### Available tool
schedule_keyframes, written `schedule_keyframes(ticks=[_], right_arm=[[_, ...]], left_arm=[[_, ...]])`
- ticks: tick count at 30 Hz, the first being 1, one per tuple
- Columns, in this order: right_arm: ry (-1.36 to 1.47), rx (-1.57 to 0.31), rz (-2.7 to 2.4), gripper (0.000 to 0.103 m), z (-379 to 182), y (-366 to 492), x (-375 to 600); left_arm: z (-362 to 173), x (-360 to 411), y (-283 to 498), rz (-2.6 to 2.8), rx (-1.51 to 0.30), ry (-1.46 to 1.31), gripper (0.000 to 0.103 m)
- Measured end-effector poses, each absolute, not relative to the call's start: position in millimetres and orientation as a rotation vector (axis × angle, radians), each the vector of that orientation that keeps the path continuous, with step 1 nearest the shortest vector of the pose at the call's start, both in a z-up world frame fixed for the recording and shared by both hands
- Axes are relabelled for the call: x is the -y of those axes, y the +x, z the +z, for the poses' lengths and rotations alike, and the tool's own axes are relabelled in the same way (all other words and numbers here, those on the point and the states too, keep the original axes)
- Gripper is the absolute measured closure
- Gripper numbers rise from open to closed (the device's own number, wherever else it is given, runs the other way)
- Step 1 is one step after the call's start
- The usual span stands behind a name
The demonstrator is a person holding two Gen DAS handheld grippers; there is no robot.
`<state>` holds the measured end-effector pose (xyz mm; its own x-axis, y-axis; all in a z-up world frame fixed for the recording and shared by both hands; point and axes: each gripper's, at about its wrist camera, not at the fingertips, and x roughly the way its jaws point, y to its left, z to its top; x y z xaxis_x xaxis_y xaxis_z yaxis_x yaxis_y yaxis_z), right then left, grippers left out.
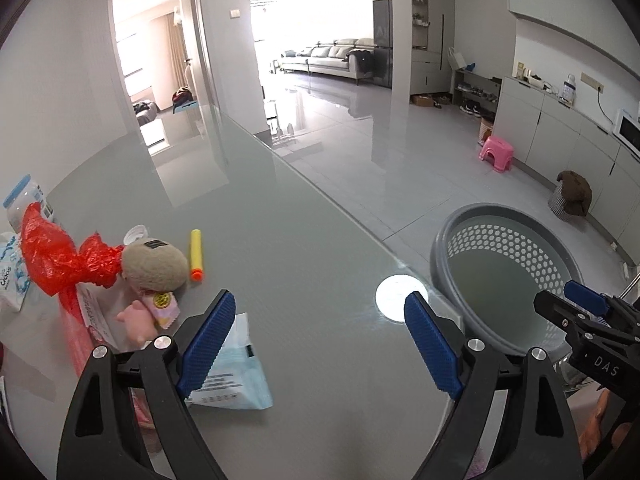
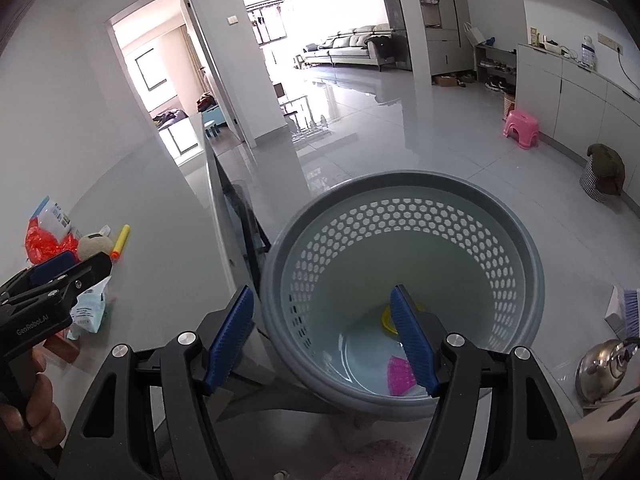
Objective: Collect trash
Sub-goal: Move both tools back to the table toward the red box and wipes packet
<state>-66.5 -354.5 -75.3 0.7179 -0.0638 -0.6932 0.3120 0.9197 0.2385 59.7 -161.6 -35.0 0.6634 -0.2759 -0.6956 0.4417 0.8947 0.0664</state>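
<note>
A: Where do the grippers stand?

B: The left gripper (image 1: 320, 336) hangs spread wide over the glossy grey table (image 1: 304, 240), holding nothing. The right gripper (image 2: 324, 340) is just as wide and bare, poised over the round grey perforated plastic basket (image 2: 520, 248).

A: Progress?

B: Partly done, I'd judge. A yellow ring-shaped piece (image 2: 387, 318) and a pink scrap (image 2: 400, 376) lie in the basket's bottom. Still on the table, at the left gripper's seven to ten o'clock: a pale blue tissue packet (image 1: 236, 380), a crumpled red plastic bag (image 1: 56, 260), a beige plush toy (image 1: 156, 264), and a yellow foam dart with orange tip (image 1: 196, 254).

A: The dart's lie?

B: Flat; long axis runs twelve-to-six, orange tip toward six.
</note>
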Motion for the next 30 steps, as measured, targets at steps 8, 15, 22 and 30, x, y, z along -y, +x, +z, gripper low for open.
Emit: schedule_keyframes(ticks=[8,15,22,30], right_arm=[[0.300,-0.728,-0.147,0.034,-55.6,-46.1,308.3],[0.277,-0.699,-0.046,0.033,-40.0,-41.4,271.3],[0.258,-0.680,0.036,0.032,-35.2,-33.2,248.1],[0.244,-0.714,0.124,0.032,-47.4,-13.9,221.8]], left_arm=[[-23.0,101.2,66.7,-0.335,-0.734,0.210,0.018],[-1.2,57.1,62.6,-0.255,-0.694,0.173,0.018],[9.9,18.4,51.9,-0.152,-0.667,0.116,0.016],[-10.9,-17.8,48.8,-0.034,-0.728,0.091,0.015]])
